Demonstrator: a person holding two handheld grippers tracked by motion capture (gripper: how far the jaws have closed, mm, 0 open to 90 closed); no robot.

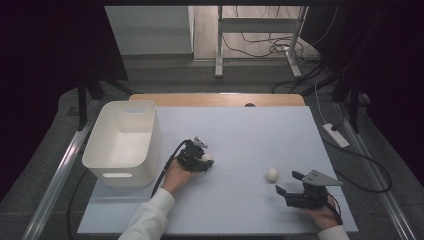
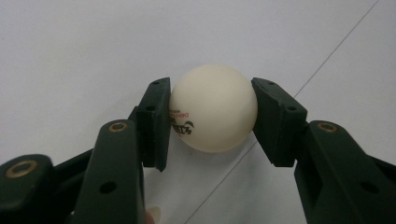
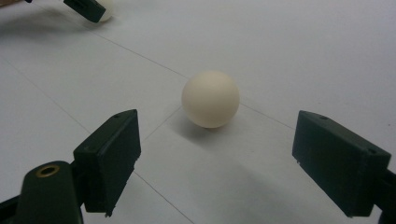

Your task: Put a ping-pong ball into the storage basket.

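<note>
Between my left gripper's (image 2: 212,116) jaws sits a cream table-tennis ball (image 2: 213,108), pinched across its widest line with a pad on either side; in the high view it is near the middle of the pale blue mat (image 1: 240,135), just right of the white bin (image 1: 125,142). I cannot tell whether it is lifted or resting on the mat. My right gripper (image 3: 215,161) is spread wide and holds nothing, its jaws well apart with the second ball (image 3: 210,99) lying loose on the mat just ahead of them, untouched.

I judge both balls very light, hollow and smooth, so they will roll at a nudge and squirt out of an off-centre pinch. Too hard a squeeze could dent the shell. The place to take hold is straight across the middle, pads square to each other, with a gentle close.

For room, the mat is open all around the loose ball, though the right edge of the mat lies near it, and a careless tap could send it off. On the left, the bin's near wall stands close to my hand, so I need height before swinging over its rim.
</note>
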